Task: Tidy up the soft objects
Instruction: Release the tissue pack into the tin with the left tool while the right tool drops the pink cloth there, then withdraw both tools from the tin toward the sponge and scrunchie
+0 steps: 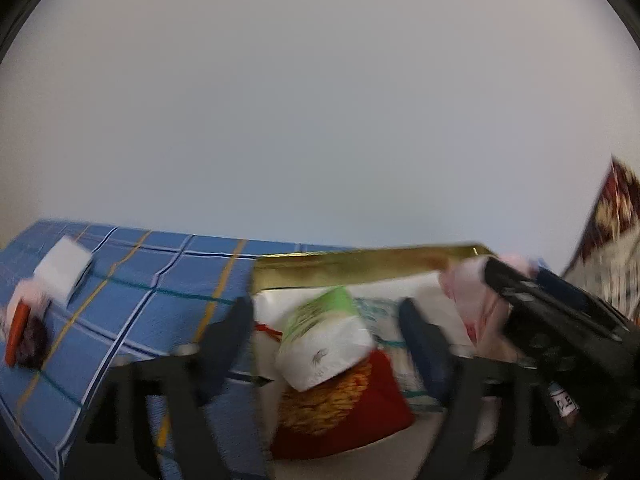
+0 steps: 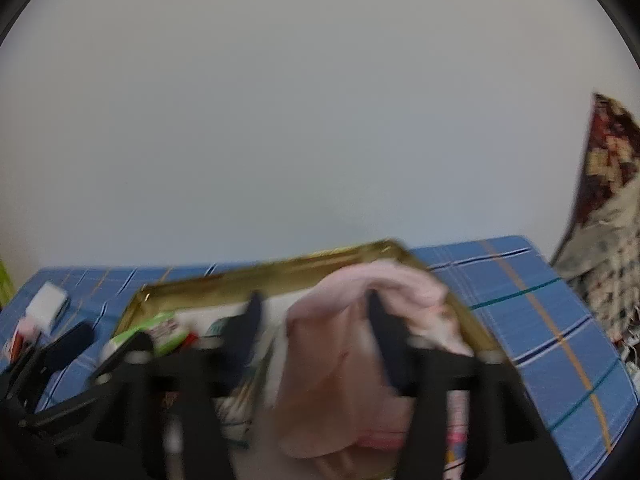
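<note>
A gold-rimmed box sits on a blue checked cloth. Inside lie a white and green tissue pack and a red snack bag. My left gripper is open, its fingers either side of the tissue pack, which sits between them untouched. In the right wrist view the box holds a pink cloth. My right gripper is open, with the pink cloth draped over its right finger. The right gripper also shows in the left wrist view.
A white block and a red and dark item lie on the cloth at the left. A patterned fabric hangs at the right. A plain pale wall fills the background.
</note>
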Tool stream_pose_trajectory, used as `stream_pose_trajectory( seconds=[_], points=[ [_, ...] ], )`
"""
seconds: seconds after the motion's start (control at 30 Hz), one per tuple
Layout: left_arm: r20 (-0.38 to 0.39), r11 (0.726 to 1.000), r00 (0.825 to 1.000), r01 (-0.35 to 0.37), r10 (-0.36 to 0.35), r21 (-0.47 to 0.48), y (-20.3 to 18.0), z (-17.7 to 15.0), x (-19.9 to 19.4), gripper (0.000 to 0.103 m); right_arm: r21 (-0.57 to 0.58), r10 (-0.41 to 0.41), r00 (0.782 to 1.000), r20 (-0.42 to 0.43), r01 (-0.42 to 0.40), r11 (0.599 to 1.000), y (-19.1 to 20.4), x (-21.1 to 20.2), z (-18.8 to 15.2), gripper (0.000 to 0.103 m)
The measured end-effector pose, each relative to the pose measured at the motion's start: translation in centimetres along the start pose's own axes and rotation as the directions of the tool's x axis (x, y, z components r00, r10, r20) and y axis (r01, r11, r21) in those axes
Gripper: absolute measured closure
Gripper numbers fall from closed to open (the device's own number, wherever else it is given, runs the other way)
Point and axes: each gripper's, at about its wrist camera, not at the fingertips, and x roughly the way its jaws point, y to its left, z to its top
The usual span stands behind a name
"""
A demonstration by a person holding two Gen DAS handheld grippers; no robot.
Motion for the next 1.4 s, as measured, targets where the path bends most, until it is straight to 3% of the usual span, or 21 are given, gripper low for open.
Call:
stream_pose_trajectory(
  seconds=[0.03,0.1,0.23,0.4,0.57,0.77,1.0,1.1,1.4],
  points=[
    [0.011,1.0,1.0,0.003,-0.003,-0.018,0.5,0.0,-0.3,0.007,0.031,0.005,0.999,0.04,-0.006,0.999,-0.9,-0.8,0.3,0.011],
    [0.034,1.0,0.999,0.0,0.0,-0.026,1.1,-0.1,-0.8,0.007,0.11,-0.007,0.99,0.142,-0.009,0.994,-3.0,-2.8,0.7,0.002],
    [0.07,1.0,0.997,-0.03,0.029,0.008,1.1,-0.1,-1.4,0.007,0.233,-0.059,0.961,0.269,-0.006,0.973,-6.7,-5.7,1.1,0.0],
    [0.138,0.995,0.988,-0.082,0.073,0.057,1.3,-0.4,-2.7,0.007,0.342,-0.149,0.937,0.316,0.034,0.939,-9.4,-6.4,1.3,0.0],
    [0.177,0.991,0.981,-0.098,0.081,0.089,1.3,-0.3,-3.9,0.007,0.281,-0.176,0.925,0.335,0.081,0.956,-8.0,-5.9,1.3,0.0],
    [0.16,0.988,0.982,-0.115,0.098,0.103,1.8,-0.6,-4.4,0.007,0.201,-0.199,0.894,0.402,0.126,0.971,-5.6,-6.7,-0.3,0.0],
    [0.18,0.99,0.982,-0.085,0.063,0.116,2.1,-1.2,-5.7,0.007,0.177,-0.229,0.874,0.429,0.167,0.97,-4.1,-7.4,-1.3,0.0],
    [0.173,0.992,0.984,-0.056,0.035,0.115,2.6,-1.3,-6.0,0.007,0.149,-0.228,0.876,0.425,0.18,0.972,-3.3,-7.3,-1.4,0.0],
    [0.167,0.992,0.983,-0.087,0.071,0.096,5.2,-1.3,-6.6,0.007,0.13,-0.227,0.879,0.418,0.189,0.973,-1.4,-8.1,-2.2,0.0]
  ],
)
